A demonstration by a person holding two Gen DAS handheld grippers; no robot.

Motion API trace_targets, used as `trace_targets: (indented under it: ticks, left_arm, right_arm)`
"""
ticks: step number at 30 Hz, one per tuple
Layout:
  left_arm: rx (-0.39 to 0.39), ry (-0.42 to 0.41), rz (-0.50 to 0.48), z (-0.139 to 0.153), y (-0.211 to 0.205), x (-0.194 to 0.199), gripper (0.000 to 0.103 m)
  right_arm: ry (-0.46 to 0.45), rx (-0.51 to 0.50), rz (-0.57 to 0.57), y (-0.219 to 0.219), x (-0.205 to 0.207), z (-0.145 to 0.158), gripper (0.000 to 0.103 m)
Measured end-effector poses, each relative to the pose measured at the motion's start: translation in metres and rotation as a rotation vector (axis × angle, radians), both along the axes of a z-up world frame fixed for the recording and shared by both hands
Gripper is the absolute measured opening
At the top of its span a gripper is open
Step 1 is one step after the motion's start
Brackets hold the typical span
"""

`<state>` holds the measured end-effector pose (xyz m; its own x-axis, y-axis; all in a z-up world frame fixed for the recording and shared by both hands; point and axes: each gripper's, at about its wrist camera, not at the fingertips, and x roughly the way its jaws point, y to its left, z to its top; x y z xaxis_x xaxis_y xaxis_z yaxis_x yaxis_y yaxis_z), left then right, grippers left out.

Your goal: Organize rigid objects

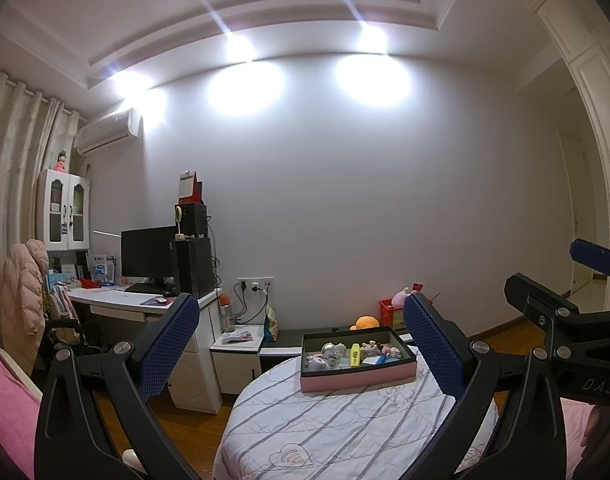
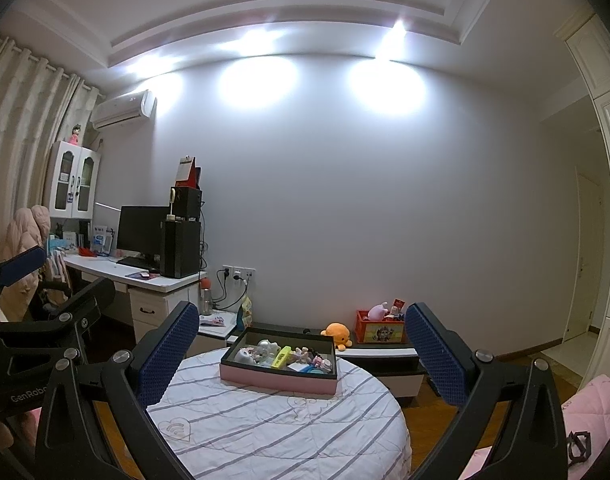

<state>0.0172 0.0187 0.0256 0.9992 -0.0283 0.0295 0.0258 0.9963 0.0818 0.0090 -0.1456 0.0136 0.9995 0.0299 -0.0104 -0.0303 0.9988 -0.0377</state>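
Both hand-held grippers, left and right, hover released above the round surface bearing a box of trinkets.

Shallow rectangular box, pink outer walls, dark inside, open top, flat on striped white cloth of round table, toward far edge. Inside, jumbled small rigid items: upright yellow block, silvery-white figurines, blue piece.
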Motion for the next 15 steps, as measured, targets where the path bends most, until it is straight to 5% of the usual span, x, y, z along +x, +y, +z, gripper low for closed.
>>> trace_targets:
  ticks: [15]
  left_arm:
    - [0.019, -0.020, 0.021, 0.0021, 0.0048, -0.0023, 0.103]
  right_arm:
    - [0.000, -0.006, -0.004, 0.0014, -0.0002, 0.0004, 0.103]
